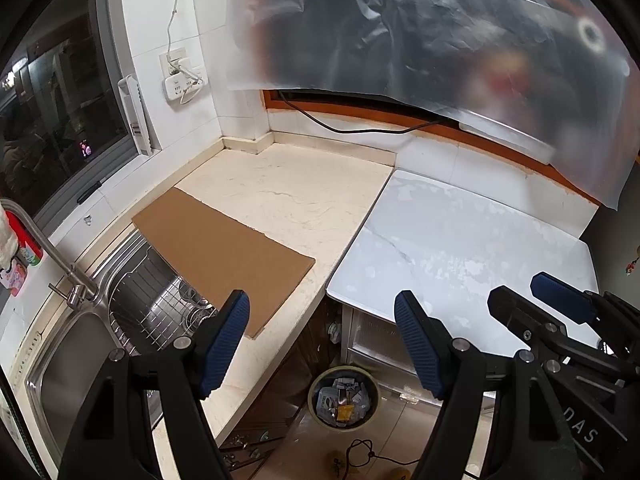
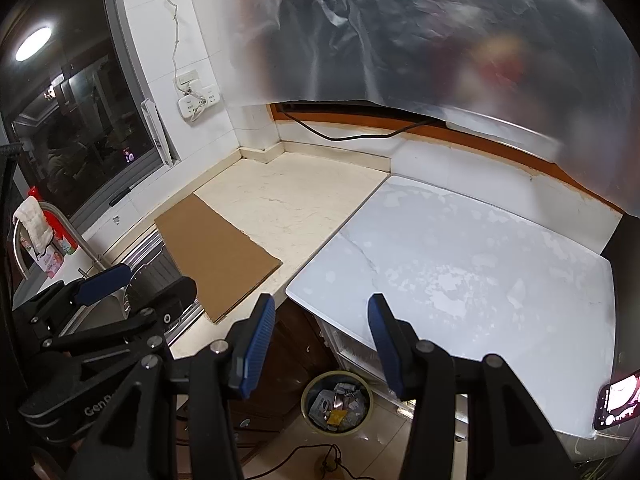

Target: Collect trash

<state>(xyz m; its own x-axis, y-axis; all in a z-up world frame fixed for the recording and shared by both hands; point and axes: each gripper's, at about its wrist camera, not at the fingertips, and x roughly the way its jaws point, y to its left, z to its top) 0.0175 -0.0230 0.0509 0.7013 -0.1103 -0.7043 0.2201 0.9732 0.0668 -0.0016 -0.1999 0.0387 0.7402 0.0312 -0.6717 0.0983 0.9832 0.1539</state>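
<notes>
Here a cream counter (image 1: 280, 200) meets a white table (image 1: 460, 248) in a kitchen corner — tiled wall, dark window (image 1: 52, 108), steel sink (image 1: 76, 344) at left. A cardboard sheet (image 1: 224, 252) lies across the counter's sink edge. Both the left gripper (image 1: 322, 344) and the right gripper (image 2: 321, 344) hover agape, empty. The trash sits in the bin (image 1: 344, 398) on the floor — below the table's edge.

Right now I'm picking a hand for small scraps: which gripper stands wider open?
The left gripper: its blue pads stand well apart, nothing between them. The right gripper shows a narrower gap, also empty.
</notes>
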